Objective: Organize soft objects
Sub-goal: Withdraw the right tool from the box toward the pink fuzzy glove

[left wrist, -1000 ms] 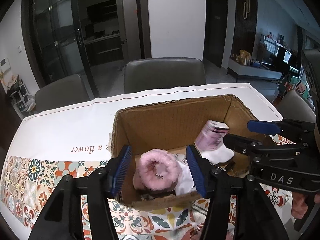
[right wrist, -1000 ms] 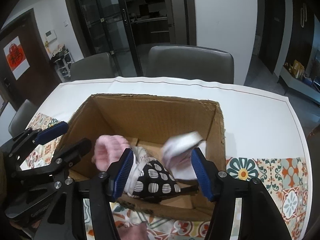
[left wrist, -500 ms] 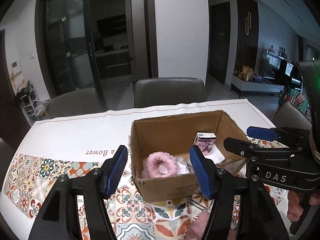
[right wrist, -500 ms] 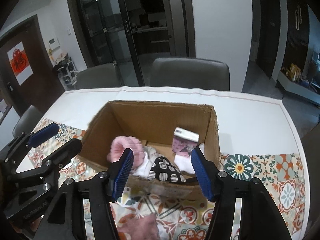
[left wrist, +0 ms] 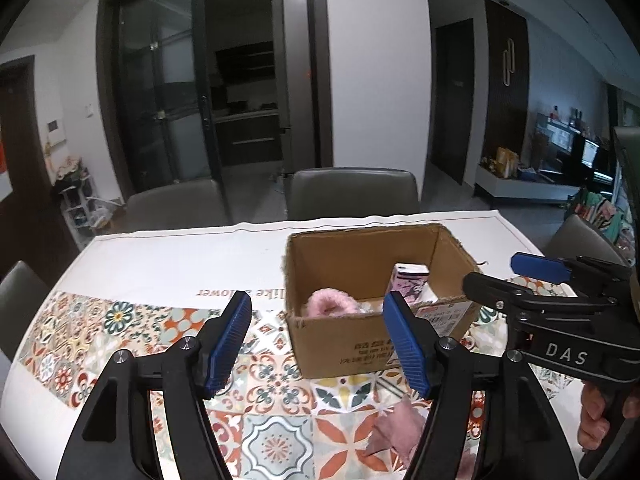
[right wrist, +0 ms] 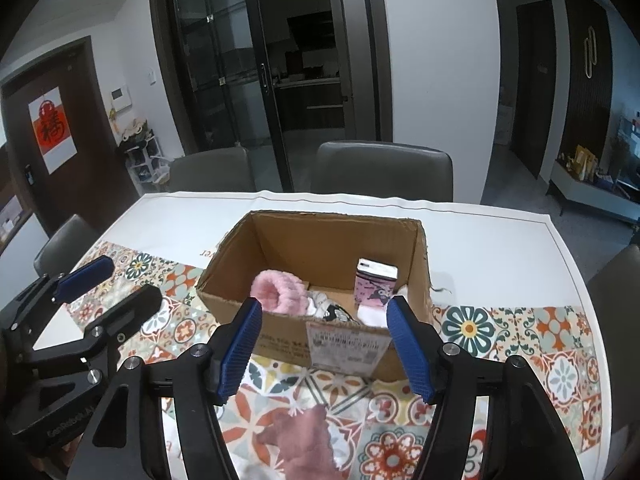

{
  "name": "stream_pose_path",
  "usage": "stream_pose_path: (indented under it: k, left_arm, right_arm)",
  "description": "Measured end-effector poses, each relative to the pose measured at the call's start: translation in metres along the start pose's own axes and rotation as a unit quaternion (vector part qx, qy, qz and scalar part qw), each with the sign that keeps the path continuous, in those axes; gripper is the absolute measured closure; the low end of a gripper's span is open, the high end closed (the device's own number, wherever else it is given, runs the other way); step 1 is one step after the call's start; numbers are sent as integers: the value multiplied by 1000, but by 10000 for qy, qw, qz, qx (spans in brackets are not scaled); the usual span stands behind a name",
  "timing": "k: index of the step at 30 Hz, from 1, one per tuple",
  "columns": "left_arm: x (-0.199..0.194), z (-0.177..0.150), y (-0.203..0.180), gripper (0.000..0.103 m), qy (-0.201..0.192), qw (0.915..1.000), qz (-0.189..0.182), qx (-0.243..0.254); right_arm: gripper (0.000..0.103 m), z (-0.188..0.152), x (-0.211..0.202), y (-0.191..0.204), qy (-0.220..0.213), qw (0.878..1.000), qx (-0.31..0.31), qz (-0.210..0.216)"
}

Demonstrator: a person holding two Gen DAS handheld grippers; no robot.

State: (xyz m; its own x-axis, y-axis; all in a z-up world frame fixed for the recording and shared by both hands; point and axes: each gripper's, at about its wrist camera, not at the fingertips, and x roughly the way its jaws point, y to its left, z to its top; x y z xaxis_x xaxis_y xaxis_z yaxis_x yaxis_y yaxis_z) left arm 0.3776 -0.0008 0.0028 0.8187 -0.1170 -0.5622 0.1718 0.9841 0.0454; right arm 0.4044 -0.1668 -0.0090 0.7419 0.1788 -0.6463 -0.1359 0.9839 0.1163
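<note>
Dim dining room, grey chairs (left wrist: 352, 192) behind, tiled-pattern cloth (left wrist: 120, 336) over the bench (left wrist: 180, 256).

Left wrist view: cardboard box (left wrist: 360, 340) sits on the bench ahead and a little right of my left claw (left wrist: 316, 344). Its jaws have just been opening and stand apart with nothing between them, only cloth and the box's near wall showing through the gap. Inside the box: a fluffy pink ring (left wrist: 330, 303) at the near-left, a small printed pack (left wrist: 410, 282) standing upright toward the right. A pink cloth (left wrist: 396, 432) lies loose on the bench, outside the box, just beside my right-hand blue pad. The right claw (left wrist: 512, 276) shows side-on at the frame's right edge.

Right wrist view: same box (right wrist: 288, 340) dead ahead, shipping label (right wrist: 348, 344) facing me. Right claw (right wrist: 324, 344) has just been opening too; jaws apart, empty. Pink ring (right wrist: 274, 296), a black-and-white spotted piece (right wrist: 332, 312) and the pack (right wrist: 376, 284) are all in the box. The pink cloth (right wrist: 304, 440) lies on the bench below the claw, near the bottom edge.

Judgement: that cloth is the next pick. I'd tip a claw steeply down, straddle a raised fold, close fully so thin fabric doesn't slip, lift clear of the box wall before releasing.
</note>
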Motion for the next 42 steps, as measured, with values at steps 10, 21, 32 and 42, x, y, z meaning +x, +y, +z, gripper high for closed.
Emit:
stream_pose_path:
  k: [10,21,32,42]
  left_arm:
    - [-25,-21,1,34,-9,9997,238,45]
    - [-45,-62,1,34,211,9994,266,73]
    - [-63,-107,-6,34,402,9988,280,9]
    - [-62,-138,-18,34,789,9966,189,126]
  right_arm:
    - [37,-18,-19,10,-64,9999,-80,-12]
    - [37,-56,-18,16,284,9995,-68,73]
    - [37,-99,-21,18,695,9975,-30,101]
    - [37,-139,-13,15,1238,9921,-42,181]
